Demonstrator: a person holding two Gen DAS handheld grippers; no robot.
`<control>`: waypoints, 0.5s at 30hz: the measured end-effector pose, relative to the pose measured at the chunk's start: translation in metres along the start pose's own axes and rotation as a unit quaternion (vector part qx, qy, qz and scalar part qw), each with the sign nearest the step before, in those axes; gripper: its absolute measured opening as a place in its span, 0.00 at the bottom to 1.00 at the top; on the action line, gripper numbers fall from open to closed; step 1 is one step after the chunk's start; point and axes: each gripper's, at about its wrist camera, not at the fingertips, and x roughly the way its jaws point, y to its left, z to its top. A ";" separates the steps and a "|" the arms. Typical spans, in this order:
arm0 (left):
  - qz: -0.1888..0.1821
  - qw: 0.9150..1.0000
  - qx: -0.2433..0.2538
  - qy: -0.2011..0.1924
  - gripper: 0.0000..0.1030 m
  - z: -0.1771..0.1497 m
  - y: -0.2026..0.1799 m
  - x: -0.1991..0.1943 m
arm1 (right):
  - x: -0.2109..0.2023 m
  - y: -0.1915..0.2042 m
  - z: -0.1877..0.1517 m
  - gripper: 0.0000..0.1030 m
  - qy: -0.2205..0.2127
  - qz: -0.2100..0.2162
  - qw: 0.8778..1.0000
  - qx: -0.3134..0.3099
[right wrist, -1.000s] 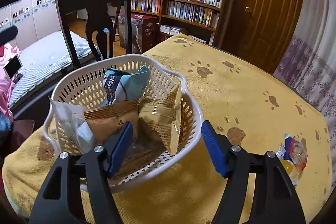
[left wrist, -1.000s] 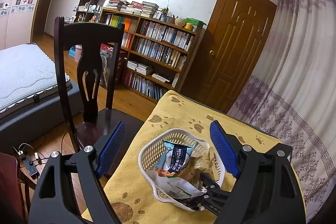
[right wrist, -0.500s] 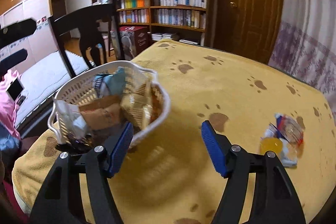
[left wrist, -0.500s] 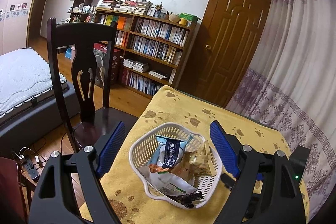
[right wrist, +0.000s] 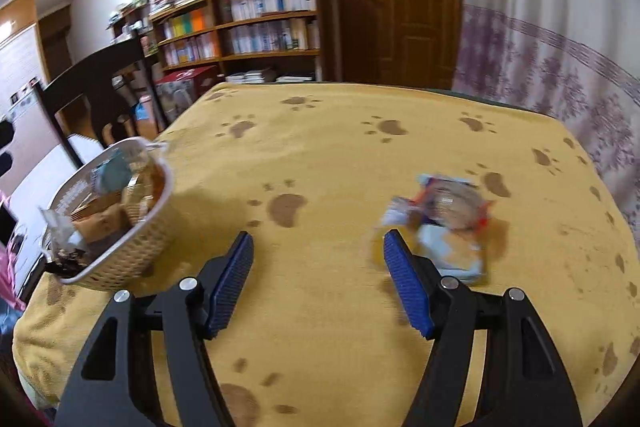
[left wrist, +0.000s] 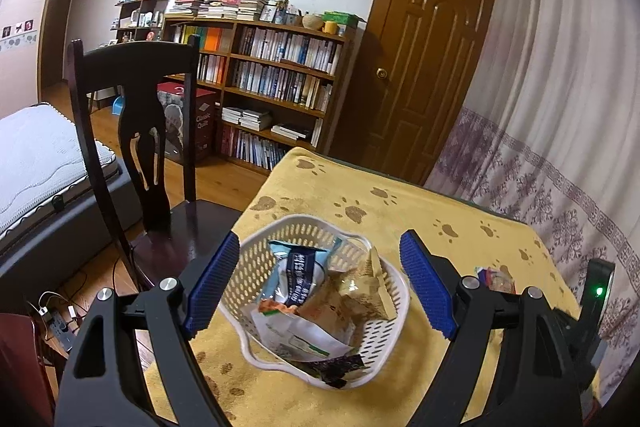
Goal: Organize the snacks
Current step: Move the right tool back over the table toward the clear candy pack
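A white perforated basket holding several snack packets sits on the yellow paw-print tablecloth. On top lies a blue packet beside brown and white ones. My left gripper hangs open above the basket, empty. In the right wrist view the same basket is at the left, and loose snack packets lie on the cloth at the right, blurred. My right gripper stands open over bare cloth, its right finger just left of those packets.
A dark wooden chair stands at the table's left edge. Behind it are a bookshelf, a brown door and a patterned curtain. A bed is far left. The cloth extends beyond the packets.
My right gripper has swung right, away from the basket and toward the loose packets. My left gripper has drawn back and up, so the basket looks smaller.
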 end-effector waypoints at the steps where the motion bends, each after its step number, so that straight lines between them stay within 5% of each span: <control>1: -0.001 1.000 0.004 0.002 0.81 -0.001 -0.003 0.001 | 0.000 -0.008 0.000 0.66 0.001 -0.004 1.000 0.007; 15: -0.020 0.998 0.051 0.029 0.81 -0.017 -0.037 0.014 | 0.025 -0.106 0.008 0.66 0.029 -0.049 0.994 0.098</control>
